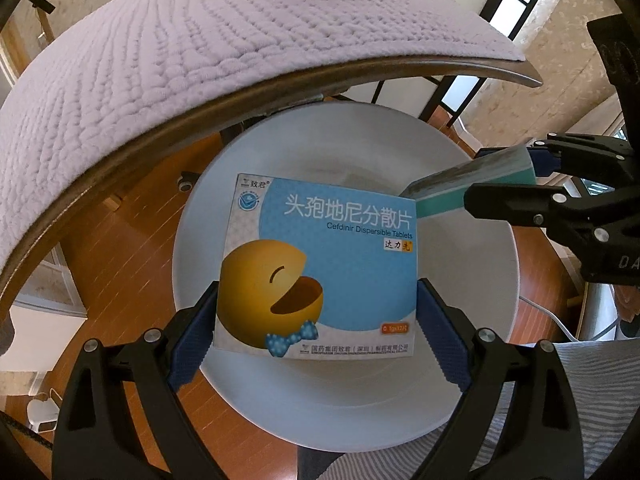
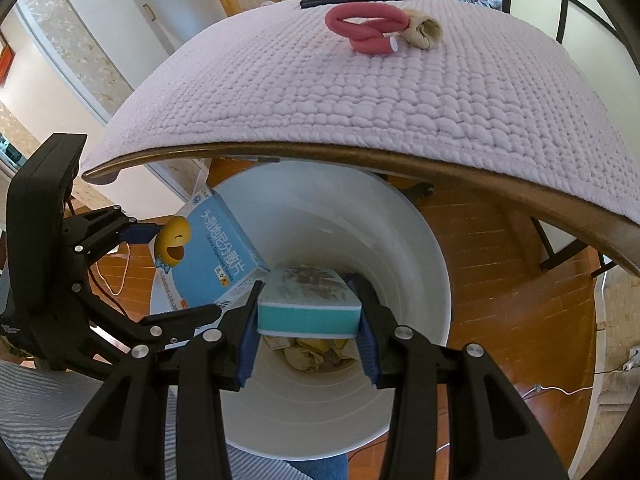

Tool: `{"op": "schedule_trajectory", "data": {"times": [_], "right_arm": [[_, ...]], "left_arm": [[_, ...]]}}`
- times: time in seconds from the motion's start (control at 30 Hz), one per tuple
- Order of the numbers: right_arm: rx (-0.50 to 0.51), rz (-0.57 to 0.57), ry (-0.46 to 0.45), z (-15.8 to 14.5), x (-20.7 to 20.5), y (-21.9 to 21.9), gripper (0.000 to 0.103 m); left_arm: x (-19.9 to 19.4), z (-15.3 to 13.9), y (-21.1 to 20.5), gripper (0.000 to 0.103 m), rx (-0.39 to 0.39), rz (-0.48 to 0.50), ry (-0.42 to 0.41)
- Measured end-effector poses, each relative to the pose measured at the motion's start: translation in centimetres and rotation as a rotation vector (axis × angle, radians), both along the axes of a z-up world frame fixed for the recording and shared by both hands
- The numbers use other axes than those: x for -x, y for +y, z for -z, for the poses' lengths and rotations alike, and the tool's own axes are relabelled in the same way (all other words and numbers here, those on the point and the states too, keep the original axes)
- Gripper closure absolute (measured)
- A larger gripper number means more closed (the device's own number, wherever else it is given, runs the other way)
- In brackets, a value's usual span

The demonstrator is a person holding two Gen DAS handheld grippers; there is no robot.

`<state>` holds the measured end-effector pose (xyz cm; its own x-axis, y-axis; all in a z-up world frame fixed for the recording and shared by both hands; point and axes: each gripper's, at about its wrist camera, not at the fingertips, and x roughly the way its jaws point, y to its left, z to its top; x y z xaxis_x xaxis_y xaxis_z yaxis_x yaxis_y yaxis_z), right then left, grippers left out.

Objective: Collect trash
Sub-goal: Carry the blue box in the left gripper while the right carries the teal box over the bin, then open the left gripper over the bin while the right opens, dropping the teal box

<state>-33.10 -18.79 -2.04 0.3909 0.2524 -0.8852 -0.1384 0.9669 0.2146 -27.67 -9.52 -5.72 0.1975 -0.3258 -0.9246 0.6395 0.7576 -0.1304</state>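
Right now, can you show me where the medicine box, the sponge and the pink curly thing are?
medicine box (image 1: 320, 264): left wrist view, on its blue front face.
sponge (image 2: 308, 314): right wrist view, on its teal side edge.
pink curly thing (image 2: 366, 26): right wrist view, on the loop lying on the table mat.

My left tool (image 1: 318, 312) grips a blue box (image 1: 320, 268) over the white bin (image 1: 360, 392). At right, my other tool (image 1: 508, 188) holds a teal sponge (image 1: 472, 184).

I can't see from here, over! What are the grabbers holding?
Left gripper clamps medicine box. Right gripper clamps teal sponge. Both over white bin. Nothing blocking.
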Motion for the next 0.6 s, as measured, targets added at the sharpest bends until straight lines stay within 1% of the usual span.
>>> {"op": "schedule_trajectory", "data": {"times": [0.17,0.6], "right_arm": [[0.003,0.005,0.011,0.7,-0.2,0.7,0.062],[-0.003,0.016,0.033,1.7,-0.8,1.0,0.062]], "left_arm": [[-0.6,0.4,0.0,0.009,-0.008,-0.002,0.001],[-0.5,1.6,-0.4,0.009,-0.028,-0.009,0.001]]}}
